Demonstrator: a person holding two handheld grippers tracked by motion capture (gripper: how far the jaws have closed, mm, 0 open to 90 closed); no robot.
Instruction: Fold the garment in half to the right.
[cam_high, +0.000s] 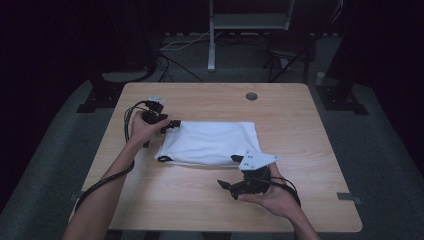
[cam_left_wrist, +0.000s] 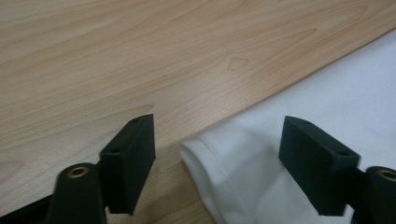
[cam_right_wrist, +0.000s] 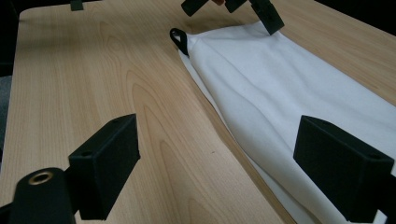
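A white cloth bag (cam_high: 210, 142) lies flat on the wooden table (cam_high: 200, 205), with a small black loop (cam_high: 163, 159) at its near left corner. My left gripper (cam_high: 172, 124) sits low at the bag's far left corner. In the left gripper view the jaws (cam_left_wrist: 219, 126) stand apart with the rolled cloth corner (cam_left_wrist: 205, 156) between them, and neither pad presses on it. My right gripper (cam_high: 230, 171) hovers open at the bag's near edge, pointing left. Its jaws (cam_right_wrist: 217, 128) straddle the cloth edge (cam_right_wrist: 280, 93) and bare wood. Farther off I see the loop (cam_right_wrist: 179, 38) and the left gripper (cam_right_wrist: 232, 14).
A round cable hole (cam_high: 251, 96) sits near the table's far edge. Beyond the table stand a white frame leg (cam_high: 212, 45) and a dark chair (cam_high: 290, 47) on the floor. Bare wood lies to the bag's right and in front.
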